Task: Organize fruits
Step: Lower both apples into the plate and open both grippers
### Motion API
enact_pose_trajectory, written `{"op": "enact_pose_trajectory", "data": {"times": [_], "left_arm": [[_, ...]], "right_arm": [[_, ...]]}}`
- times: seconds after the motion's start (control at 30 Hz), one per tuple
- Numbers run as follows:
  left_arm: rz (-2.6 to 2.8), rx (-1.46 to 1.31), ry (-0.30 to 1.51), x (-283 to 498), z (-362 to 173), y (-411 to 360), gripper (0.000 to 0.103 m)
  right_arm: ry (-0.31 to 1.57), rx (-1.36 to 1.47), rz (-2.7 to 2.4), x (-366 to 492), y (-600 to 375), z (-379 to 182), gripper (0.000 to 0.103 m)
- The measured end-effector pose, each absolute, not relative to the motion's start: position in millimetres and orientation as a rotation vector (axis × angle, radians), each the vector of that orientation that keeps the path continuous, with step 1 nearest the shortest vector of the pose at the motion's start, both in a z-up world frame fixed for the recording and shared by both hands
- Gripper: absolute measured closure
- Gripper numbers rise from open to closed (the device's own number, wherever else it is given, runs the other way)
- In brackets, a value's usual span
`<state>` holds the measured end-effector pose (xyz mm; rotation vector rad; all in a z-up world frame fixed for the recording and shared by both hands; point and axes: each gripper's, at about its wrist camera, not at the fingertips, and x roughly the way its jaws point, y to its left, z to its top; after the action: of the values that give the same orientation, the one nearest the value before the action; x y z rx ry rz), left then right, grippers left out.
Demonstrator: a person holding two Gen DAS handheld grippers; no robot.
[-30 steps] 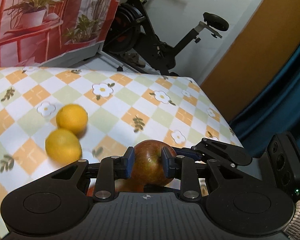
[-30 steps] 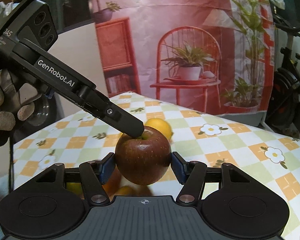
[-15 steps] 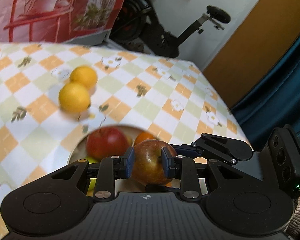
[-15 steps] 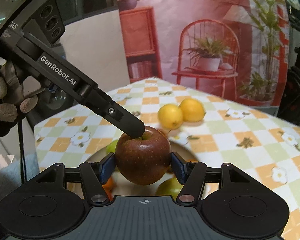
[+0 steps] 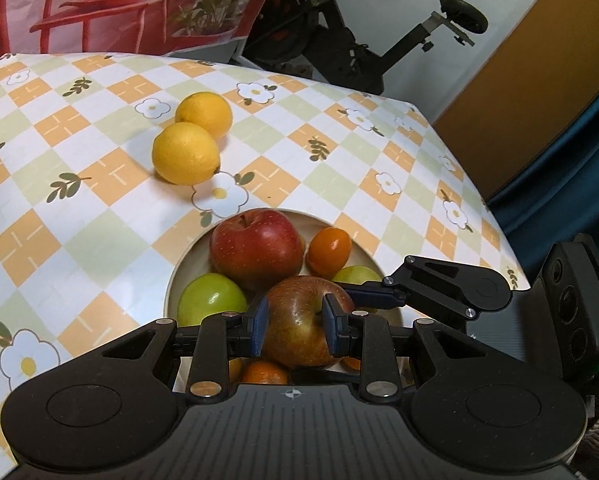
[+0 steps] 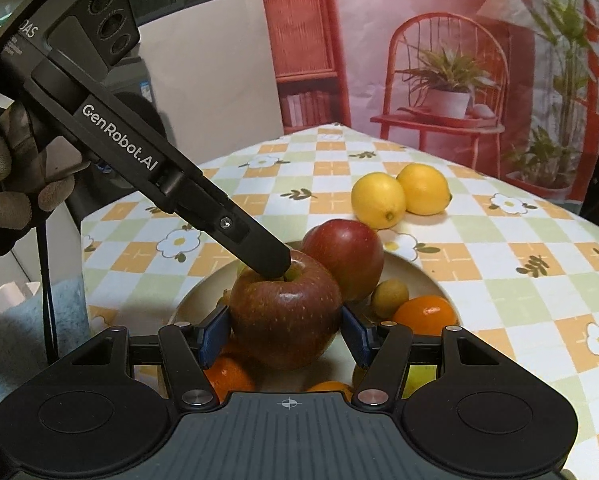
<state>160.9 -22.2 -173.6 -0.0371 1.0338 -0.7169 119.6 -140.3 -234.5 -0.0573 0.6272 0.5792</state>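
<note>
Both grippers are clamped on the same red-brown speckled apple, held just above a round cream-coloured plate that sits on a table covered with an orange, green and white checked flower-print cloth. The right gripper squeezes the apple's flanks between its blue pads, the jaws set fairly wide around it. The left gripper comes in from the side; in its own view its blue pads pinch a narrower span of the apple, and in the right wrist view one of its black fingers presses into the stem hollow.

In the plate beneath lie a large red apple, a green apple, a small glossy orange mandarin, another pale green fruit and more orange pieces half hidden under the grippers. Two yellow lemons touch each other on the cloth beyond the plate, toward the far edge of the table.
</note>
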Motion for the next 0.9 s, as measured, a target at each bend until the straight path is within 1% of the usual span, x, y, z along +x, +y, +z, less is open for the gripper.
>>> {"op": "enact_pose_trajectory", "data": {"times": [0.57, 0.9], "left_arm": [[-0.696, -0.002, 1.024, 159.0, -178.1, -23.4, 0.072], [-0.678, 0.016, 1.016, 159.6, -179.3, -21.9, 0.070]], "right_arm": [[0.646, -0.016, 0.591, 127.9, -140.5, -244.4, 0.047], [0.653, -0.013, 0.575, 125.4, -138.1, -243.1, 0.046]]}}
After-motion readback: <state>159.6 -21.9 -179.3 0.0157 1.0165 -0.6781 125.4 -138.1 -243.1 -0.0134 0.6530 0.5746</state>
